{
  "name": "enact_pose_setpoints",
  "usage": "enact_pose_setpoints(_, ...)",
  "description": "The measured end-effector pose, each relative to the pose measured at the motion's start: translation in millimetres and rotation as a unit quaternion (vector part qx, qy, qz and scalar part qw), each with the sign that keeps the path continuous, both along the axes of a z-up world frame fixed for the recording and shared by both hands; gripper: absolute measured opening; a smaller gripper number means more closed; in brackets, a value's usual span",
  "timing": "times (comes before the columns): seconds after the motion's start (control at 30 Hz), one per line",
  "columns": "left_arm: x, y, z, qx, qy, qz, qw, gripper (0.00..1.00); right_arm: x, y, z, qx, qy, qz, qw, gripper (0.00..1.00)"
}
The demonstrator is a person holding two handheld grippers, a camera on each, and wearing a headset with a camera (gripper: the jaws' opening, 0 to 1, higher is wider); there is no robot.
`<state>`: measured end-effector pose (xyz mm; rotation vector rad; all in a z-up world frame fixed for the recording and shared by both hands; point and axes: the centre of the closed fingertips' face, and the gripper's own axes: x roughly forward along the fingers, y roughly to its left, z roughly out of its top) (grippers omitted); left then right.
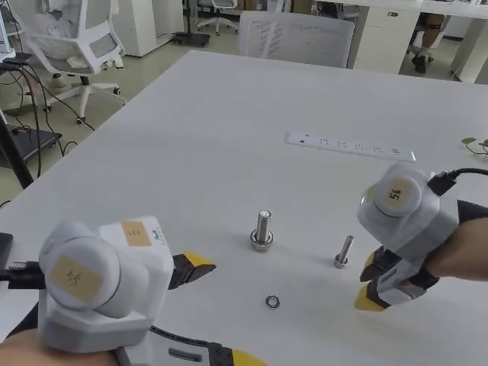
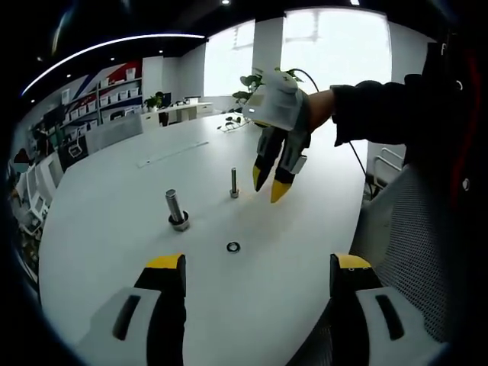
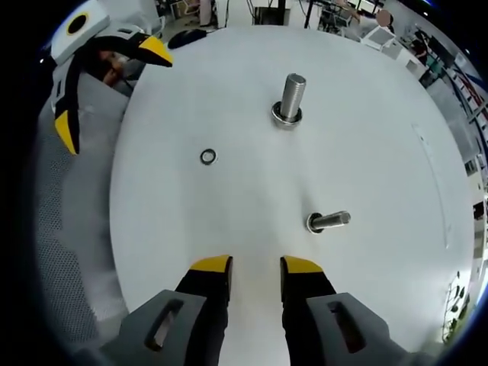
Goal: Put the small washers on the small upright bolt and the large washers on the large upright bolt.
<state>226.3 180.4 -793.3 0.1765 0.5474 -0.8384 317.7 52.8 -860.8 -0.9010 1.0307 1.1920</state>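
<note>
While the frame's edge crops your left gripper (image 1: 225,309), jaws wide, your right gripper (image 1: 370,282) hovers narrowly parted, empty, near the small bolt (image 1: 344,252).

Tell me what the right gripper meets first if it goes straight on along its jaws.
Probably the bare table: the right gripper aims down between the loose washer and the small bolt, at neither. Depth is unclear.

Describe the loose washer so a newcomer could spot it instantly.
Start at the white table and find the large upright bolt near its front middle. The washer lies flat on the bare surface just nearer the person than that bolt. It is the one small metal ring lying loose; that bolt and the small upright bolt stand tall.
</note>
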Motion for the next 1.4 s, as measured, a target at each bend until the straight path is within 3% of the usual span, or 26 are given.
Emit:
enact_pose_setpoints(0.77,0.0,4.2,2.1,0.001,-0.007,0.001,1.0000,0.77,-28.3,77.4,2.9,0.018,0.002,0.082,0.9964,0.27)
enact_pose_setpoints(1.03,-0.1,5.2,2.8,0.000,-0.008,0.003,1.0000,0.77,-33.1,94.9,-1.7,0.016,0.004,0.103,0.9946,0.26)
enact_pose_setpoints(1.4,0.5,6.3,3.5,-0.001,-0.010,0.006,0.9999,0.77,-33.8,104.6,-12.2,0.010,0.009,0.114,0.9933,0.26)
